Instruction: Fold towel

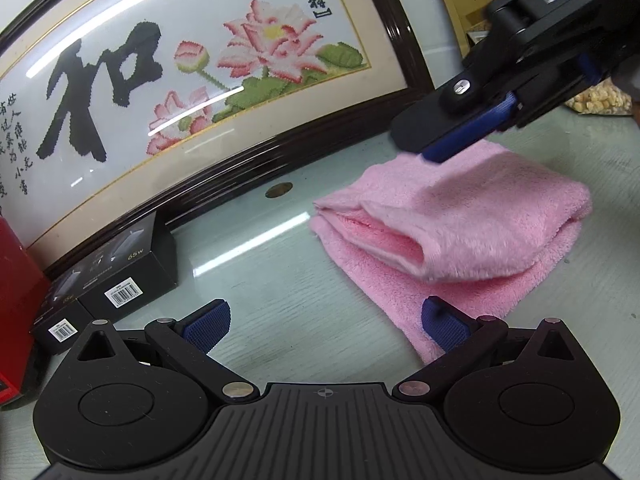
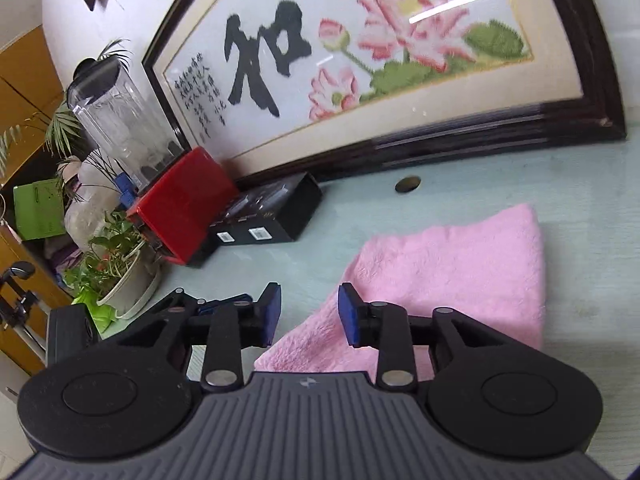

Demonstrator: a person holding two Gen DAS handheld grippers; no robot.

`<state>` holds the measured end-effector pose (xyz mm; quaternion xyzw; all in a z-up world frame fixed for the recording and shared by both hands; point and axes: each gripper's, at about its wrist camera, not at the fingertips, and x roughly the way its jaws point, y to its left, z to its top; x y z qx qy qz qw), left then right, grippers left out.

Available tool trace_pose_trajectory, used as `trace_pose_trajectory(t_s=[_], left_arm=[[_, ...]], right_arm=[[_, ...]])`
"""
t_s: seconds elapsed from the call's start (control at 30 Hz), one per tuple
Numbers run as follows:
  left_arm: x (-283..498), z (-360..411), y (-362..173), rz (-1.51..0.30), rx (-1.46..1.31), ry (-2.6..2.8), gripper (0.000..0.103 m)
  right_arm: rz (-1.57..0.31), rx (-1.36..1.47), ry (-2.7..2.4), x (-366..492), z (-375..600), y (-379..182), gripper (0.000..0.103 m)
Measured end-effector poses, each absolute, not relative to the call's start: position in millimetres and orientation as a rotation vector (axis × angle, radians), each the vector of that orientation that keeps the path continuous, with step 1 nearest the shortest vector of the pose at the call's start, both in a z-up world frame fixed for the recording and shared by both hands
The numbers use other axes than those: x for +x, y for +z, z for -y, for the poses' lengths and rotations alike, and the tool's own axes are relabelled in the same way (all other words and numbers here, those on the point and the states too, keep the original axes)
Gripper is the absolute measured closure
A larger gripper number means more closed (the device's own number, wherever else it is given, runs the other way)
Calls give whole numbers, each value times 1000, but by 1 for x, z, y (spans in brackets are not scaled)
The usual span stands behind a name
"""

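From the left wrist, the folded pink towel [image 1: 460, 232] is seen lying on the pale green tabletop [image 1: 280, 280], before a framed lotus embroidery [image 1: 192, 80]. The left gripper [image 1: 326, 326] is spread wide, empty. The right gripper [image 1: 430, 152] is poised at the towel's far edge.

From the right wrist, its jaws are parted, nothing gripped; the towel lies beneath.

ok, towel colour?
Plain pink towel, fluffy, no pattern; clearest in the left wrist view.
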<state>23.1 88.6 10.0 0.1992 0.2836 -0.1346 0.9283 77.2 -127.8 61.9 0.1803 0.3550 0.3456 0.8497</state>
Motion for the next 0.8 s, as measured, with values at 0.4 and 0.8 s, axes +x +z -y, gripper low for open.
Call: trace_pose_trajectory(t_s=[0.4,0.8], left_arm=[[17,-109,18,-574,404,-302,0],[24,-141,33,-485,179,-202,0]], right_arm=[[-747,-37,697,52,73,32,54],[-679,154,751,43,120,55,42]])
